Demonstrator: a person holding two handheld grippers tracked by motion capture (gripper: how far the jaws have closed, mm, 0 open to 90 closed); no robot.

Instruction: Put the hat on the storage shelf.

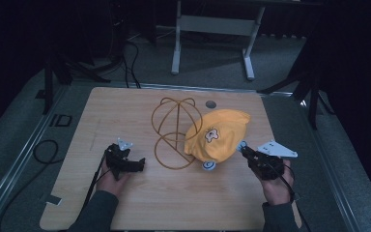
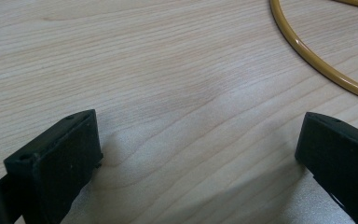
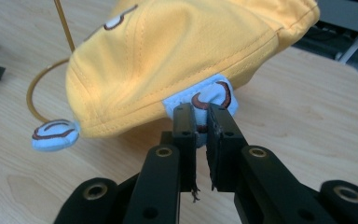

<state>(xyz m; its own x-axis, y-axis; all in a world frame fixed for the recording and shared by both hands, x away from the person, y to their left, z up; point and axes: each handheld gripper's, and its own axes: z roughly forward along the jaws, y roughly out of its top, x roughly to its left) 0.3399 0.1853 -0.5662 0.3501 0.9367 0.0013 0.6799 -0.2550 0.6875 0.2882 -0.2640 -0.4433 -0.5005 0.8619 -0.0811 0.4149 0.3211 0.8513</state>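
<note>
A yellow cap (image 1: 217, 134) with a small face patch hangs partly over a gold wire hat stand (image 1: 174, 130) at mid-table. My right gripper (image 1: 245, 150) is shut on one of the cap's light-blue ear flaps (image 3: 209, 97), lifting that side off the wood; the right gripper view shows the jaws (image 3: 200, 122) pinching the flap under the cap (image 3: 168, 60). The other blue ear flap (image 3: 55, 135) dangles at the left. My left gripper (image 1: 141, 163) rests low on the table, open, with bare wood between its fingers (image 2: 60, 158) and the stand's base ring (image 2: 317, 65) just ahead.
The wooden table (image 1: 125, 111) has a round grommet hole (image 1: 211, 104) at its far edge. Beyond the table stand a grey desk frame (image 1: 212, 29) and dark tripod legs. Cables lie on the floor at the left (image 1: 43, 150).
</note>
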